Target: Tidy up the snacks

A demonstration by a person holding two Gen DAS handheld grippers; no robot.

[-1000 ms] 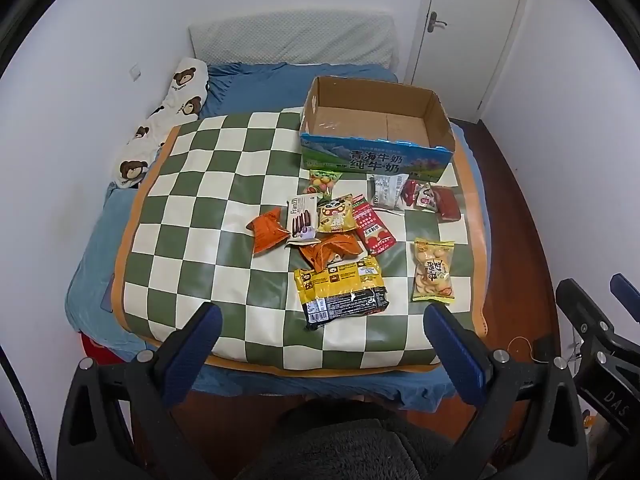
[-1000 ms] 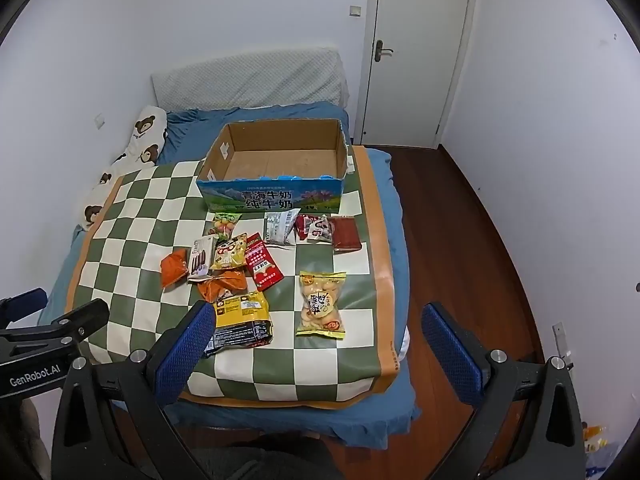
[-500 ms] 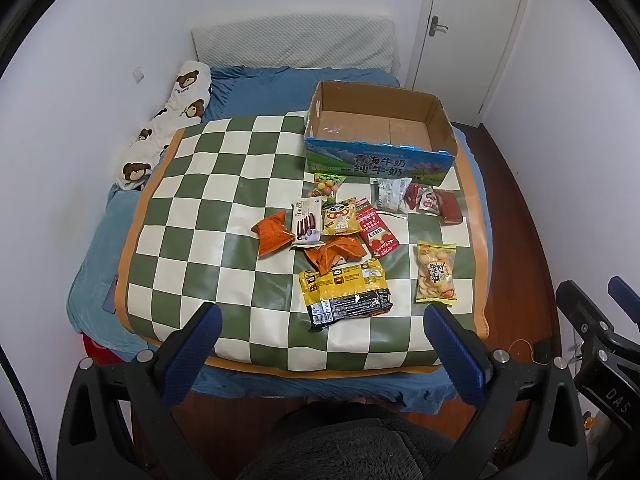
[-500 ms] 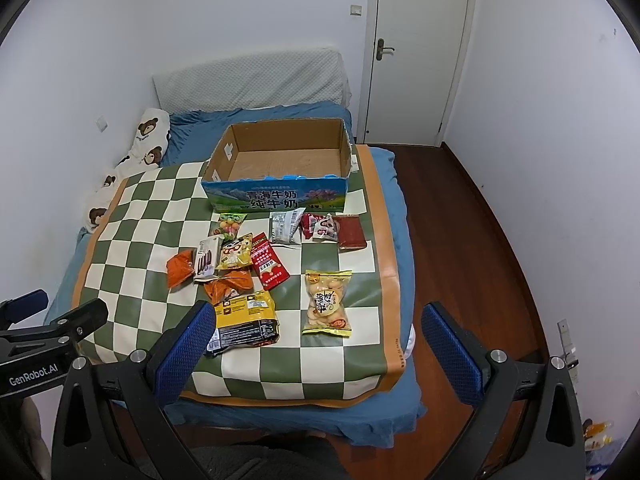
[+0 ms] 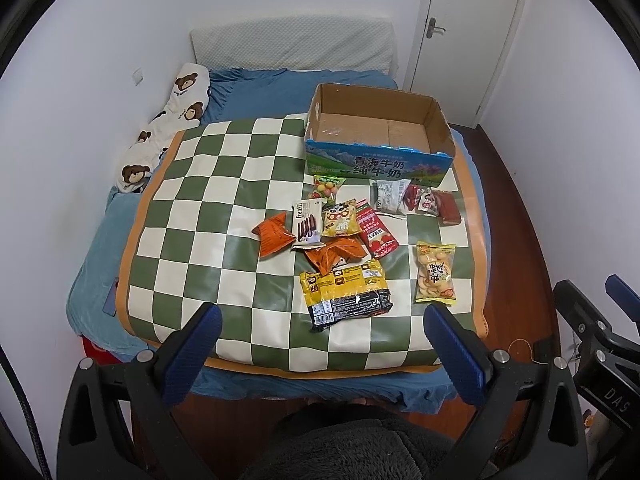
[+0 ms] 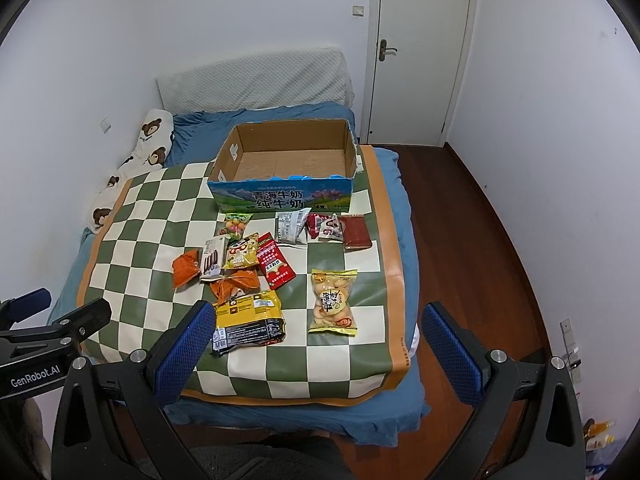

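Several snack packets lie on a green-and-white checkered mat [image 5: 208, 216] on a bed. An empty open cardboard box [image 5: 376, 128] stands at the mat's far edge; it also shows in the right wrist view [image 6: 288, 160]. Nearest me lie a yellow-black packet [image 5: 346, 294] and a clear biscuit bag [image 5: 434, 272]. The same two show in the right wrist view as the yellow-black packet [image 6: 248, 320] and the biscuit bag [image 6: 333, 300]. My left gripper [image 5: 320, 340] and right gripper [image 6: 316, 340] are open and empty, held above the bed's near edge.
A bear-print pillow [image 5: 168, 120] lies along the left wall. A white headboard cushion [image 5: 292, 46] stands at the back. A closed white door [image 6: 420, 48] is at the back right. Wooden floor [image 6: 480, 240] runs along the bed's right side.
Both grippers have moved slightly; the bed and snacks sit a little lower and closer in both views. No snack has moved.
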